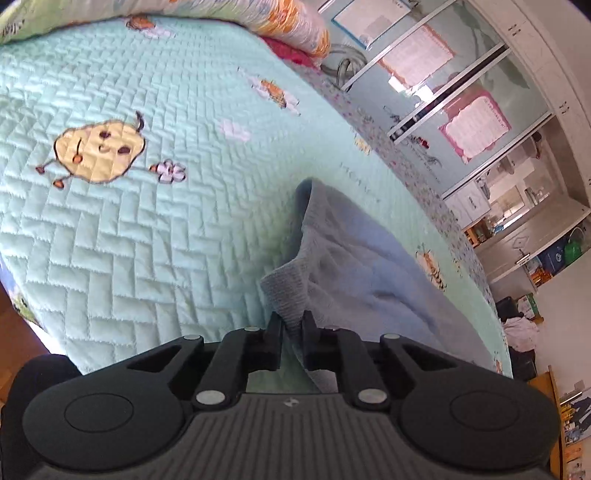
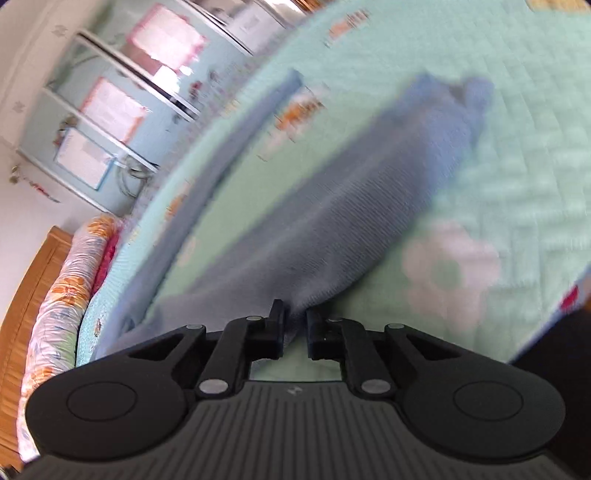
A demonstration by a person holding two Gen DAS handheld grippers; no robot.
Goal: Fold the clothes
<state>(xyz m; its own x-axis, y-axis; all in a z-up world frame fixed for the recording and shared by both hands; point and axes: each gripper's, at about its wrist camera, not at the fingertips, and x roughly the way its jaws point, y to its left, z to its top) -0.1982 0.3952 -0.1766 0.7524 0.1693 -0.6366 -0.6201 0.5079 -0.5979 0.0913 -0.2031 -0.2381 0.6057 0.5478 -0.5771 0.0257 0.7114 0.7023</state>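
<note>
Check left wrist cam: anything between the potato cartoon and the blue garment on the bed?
Only bare quilt between potato cartoon and blue garment, except a small flower print.

Bare quilt lies open; rolled bedding blocks its far edge.

Mint quilted bedspread, floral rolled quilt, glass-door cabinet

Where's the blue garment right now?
The blue garment lies on the green quilt, centre-right in the left wrist view, pinched by the left gripper and right gripper.
</note>
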